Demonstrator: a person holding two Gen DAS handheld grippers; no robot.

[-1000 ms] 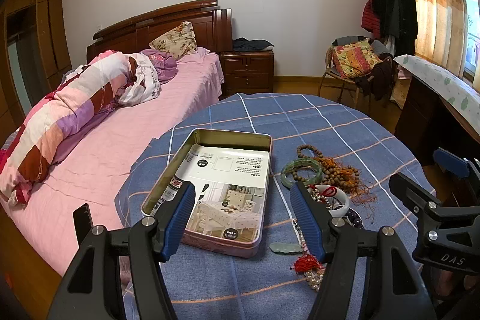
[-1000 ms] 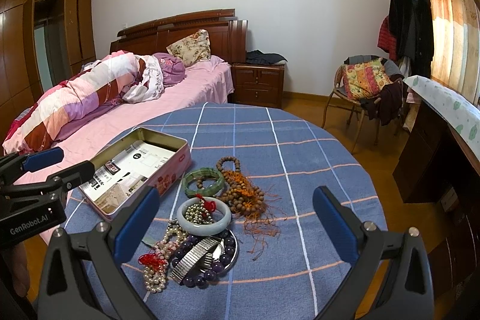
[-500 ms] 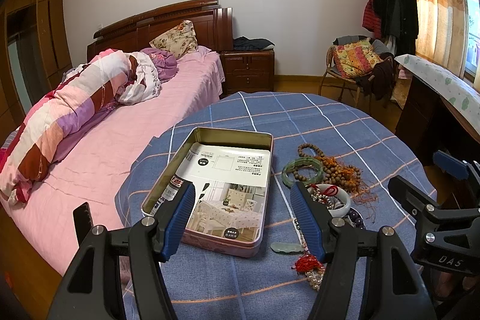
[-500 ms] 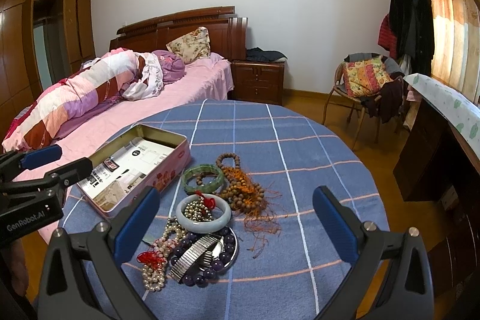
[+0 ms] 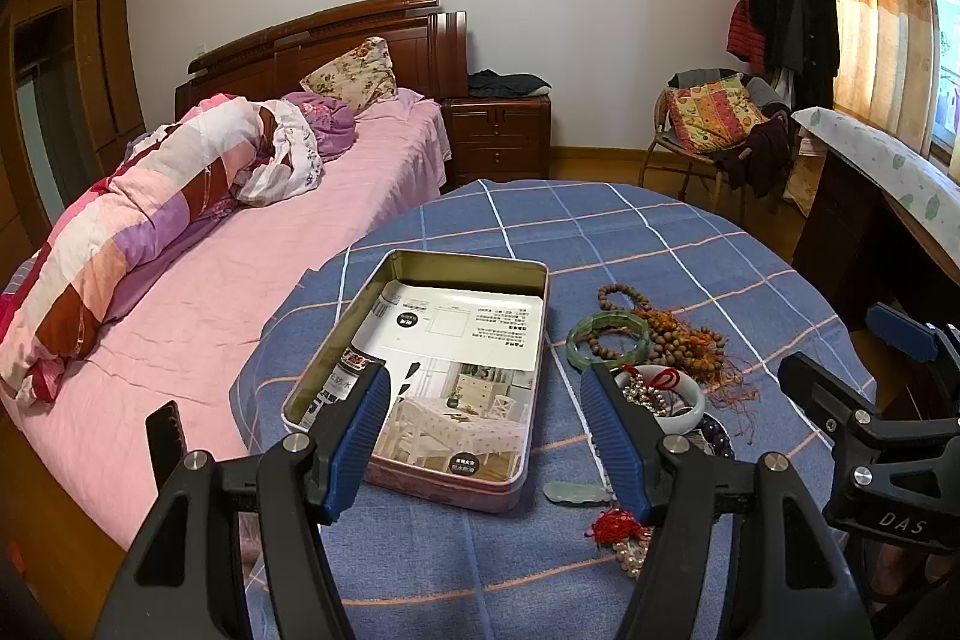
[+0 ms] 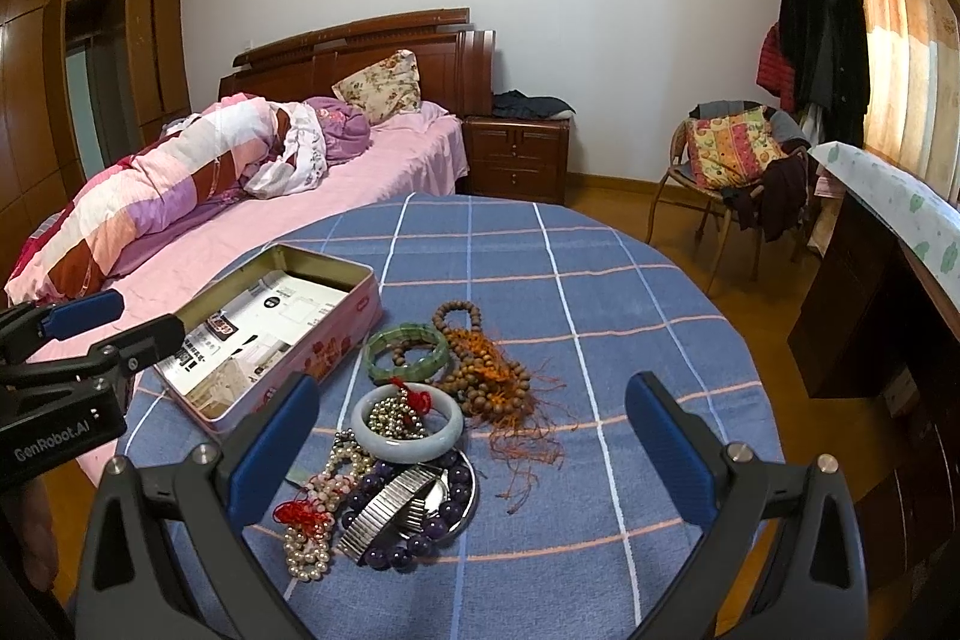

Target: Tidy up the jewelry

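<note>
An open pink tin box (image 5: 444, 484) (image 6: 336, 340) lined with a printed sheet sits on the blue checked tablecloth. To its right lies a jewelry pile: a green jade bangle (image 6: 406, 352) (image 5: 609, 340), wooden bead strands with orange tassels (image 6: 486, 370), a pale bangle (image 6: 408, 424) around a silver bead chain, pearl strands (image 6: 309, 538), purple beads (image 6: 420, 538) and a metal watch band (image 6: 387, 511). My left gripper (image 5: 486, 418) is open and empty above the tin's near end. My right gripper (image 6: 474, 430) is open and empty above the pile.
The round table (image 6: 540, 244) stands beside a pink bed (image 6: 252, 220) on the left. A chair with cushions (image 6: 732, 154), a nightstand (image 6: 516, 160) and a dark desk (image 6: 870, 280) on the right surround it. A small pale jade pendant (image 5: 573, 493) lies by the tin.
Both grippers have drifted slightly closer to the table. Nothing was grasped or moved.
</note>
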